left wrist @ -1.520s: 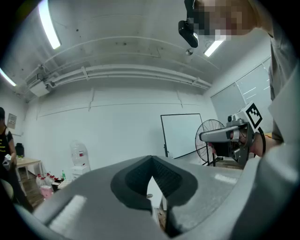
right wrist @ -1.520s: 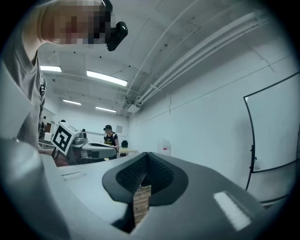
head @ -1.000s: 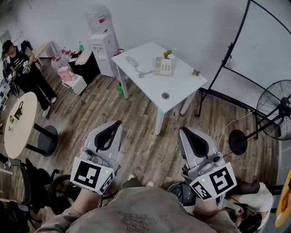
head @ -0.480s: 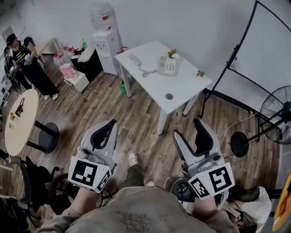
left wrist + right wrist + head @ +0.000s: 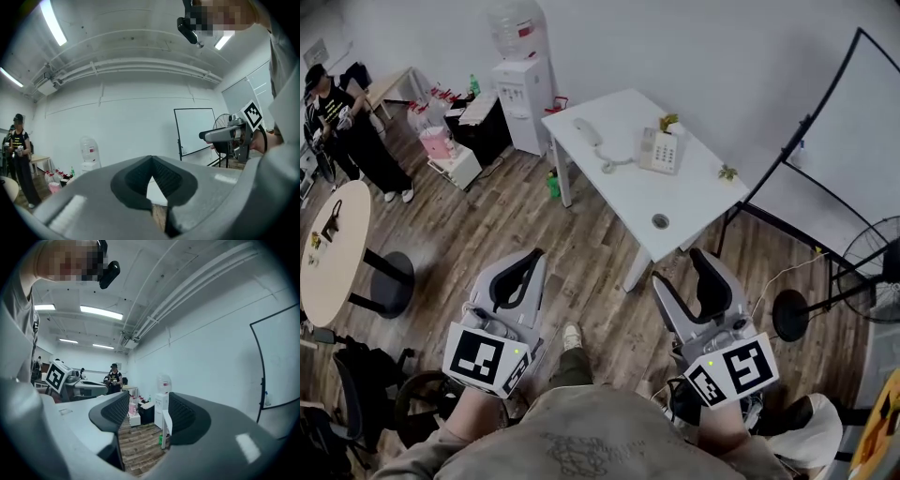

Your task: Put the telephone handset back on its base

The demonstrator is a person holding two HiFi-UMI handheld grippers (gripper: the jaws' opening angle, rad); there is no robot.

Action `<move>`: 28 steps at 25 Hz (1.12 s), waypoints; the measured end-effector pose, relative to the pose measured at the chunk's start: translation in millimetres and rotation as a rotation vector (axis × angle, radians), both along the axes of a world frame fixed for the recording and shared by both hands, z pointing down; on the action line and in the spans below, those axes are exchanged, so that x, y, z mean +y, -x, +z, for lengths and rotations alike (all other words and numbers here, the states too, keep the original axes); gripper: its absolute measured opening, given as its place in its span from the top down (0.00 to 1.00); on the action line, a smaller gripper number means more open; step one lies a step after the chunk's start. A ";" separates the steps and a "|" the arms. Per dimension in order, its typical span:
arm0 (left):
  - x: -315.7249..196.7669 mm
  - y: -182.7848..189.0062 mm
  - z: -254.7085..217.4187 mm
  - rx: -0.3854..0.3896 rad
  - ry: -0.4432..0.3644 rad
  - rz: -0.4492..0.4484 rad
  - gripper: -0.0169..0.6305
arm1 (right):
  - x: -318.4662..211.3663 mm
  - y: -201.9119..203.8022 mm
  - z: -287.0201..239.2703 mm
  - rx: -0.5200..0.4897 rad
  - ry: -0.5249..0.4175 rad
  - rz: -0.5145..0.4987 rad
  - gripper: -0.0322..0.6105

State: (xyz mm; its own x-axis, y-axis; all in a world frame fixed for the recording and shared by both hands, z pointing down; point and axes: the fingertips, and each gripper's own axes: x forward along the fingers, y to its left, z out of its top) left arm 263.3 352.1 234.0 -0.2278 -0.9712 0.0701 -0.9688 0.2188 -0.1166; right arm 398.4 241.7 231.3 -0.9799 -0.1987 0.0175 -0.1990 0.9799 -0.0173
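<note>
Across the room in the head view stands a white table [image 5: 675, 202]. On it sits the pale telephone base [image 5: 661, 150], and the handset [image 5: 587, 131] lies off the base to its left, joined to it by a curled cord. Both grippers hang low over the wooden floor, well short of the table. My left gripper [image 5: 539, 255] is shut, tips touching, with nothing in it [image 5: 150, 159]. My right gripper [image 5: 680, 266] is open and empty, with floor showing between its pads [image 5: 143, 408].
A water dispenser [image 5: 523, 89] and cluttered low shelves stand left of the table. A person [image 5: 342, 136] stands at far left by a round table [image 5: 333, 253]. A whiteboard frame [image 5: 825, 150] and a floor fan [image 5: 872, 272] are at right. Two small plants sit on the white table.
My right gripper has gone from shut to open. Both grippers and the view have shifted as the person steps over the floor; a shoe now shows between the grippers.
</note>
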 end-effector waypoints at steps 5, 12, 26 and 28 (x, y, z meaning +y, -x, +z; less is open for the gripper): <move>-24.9 71.6 0.0 0.004 0.006 -0.002 0.97 | -26.2 72.0 -1.5 0.028 -0.012 0.002 0.52; -46.5 171.9 -2.5 0.001 0.008 0.033 0.97 | -50.9 177.7 -4.7 0.044 -0.018 0.028 0.52; -70.8 277.6 11.6 0.072 -0.014 0.026 0.97 | -80.0 300.0 20.9 0.136 -0.015 -0.033 0.52; -76.2 289.8 18.2 0.081 -0.007 0.014 0.97 | -92.9 313.7 28.0 0.146 -0.010 -0.032 0.52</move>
